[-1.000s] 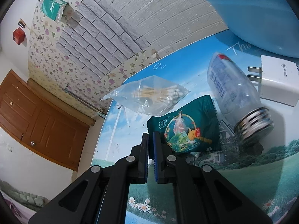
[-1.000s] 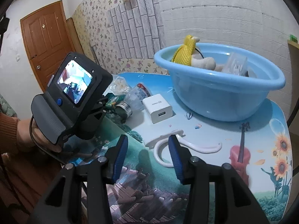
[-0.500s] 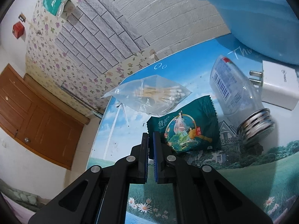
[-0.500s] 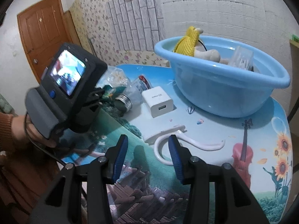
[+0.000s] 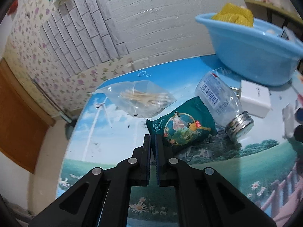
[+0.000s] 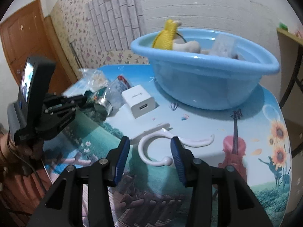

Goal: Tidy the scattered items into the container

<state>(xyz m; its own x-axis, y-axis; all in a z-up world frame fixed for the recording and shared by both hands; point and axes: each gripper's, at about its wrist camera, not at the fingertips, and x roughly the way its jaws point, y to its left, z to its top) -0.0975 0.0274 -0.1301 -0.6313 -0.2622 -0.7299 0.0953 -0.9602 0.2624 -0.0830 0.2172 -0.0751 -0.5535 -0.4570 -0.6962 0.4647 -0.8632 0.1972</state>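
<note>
Right now your left tongs [image 5: 152,139] are clenched on the corner of the green sachet [image 5: 181,127], the pads pinching its crimped foil edge. Right tongs [image 6: 150,146] are released and partly spread, hanging over the white hook [image 6: 161,147], nothing between the pads.

Basin [image 5: 251,56] sits at 1 o'clock from your left tongs, far side of the table [image 5: 106,151]. Already inside: a yellow mesh thing and something pale.

For the lift, my read:
- Corner pinch on slick foil is thin. Raise slowly and watch for slip.
- Sachet lies against the bottle [image 5: 219,102] at 2 o'clock; pull up and away so you don't roll it.
- Clear the basin rim before you let go.

Materials:
- Sachet: glossy crinkly film, flat, limp, will dangle.
- Bottle: clear plastic, on its side, ribbed metal cap, round so it rolls.
- Swab bag [image 5: 140,100]: thin clear film, cotton swabs inside, at 11 o'clock from the sachet.
- Charger [image 6: 139,100]: hard white block, smooth, between bottle and basin.
- Hook: rigid curved plastic, thin; grip across the arc, not the tip.
- Basin: smooth blue plastic, rolled rim.
</note>
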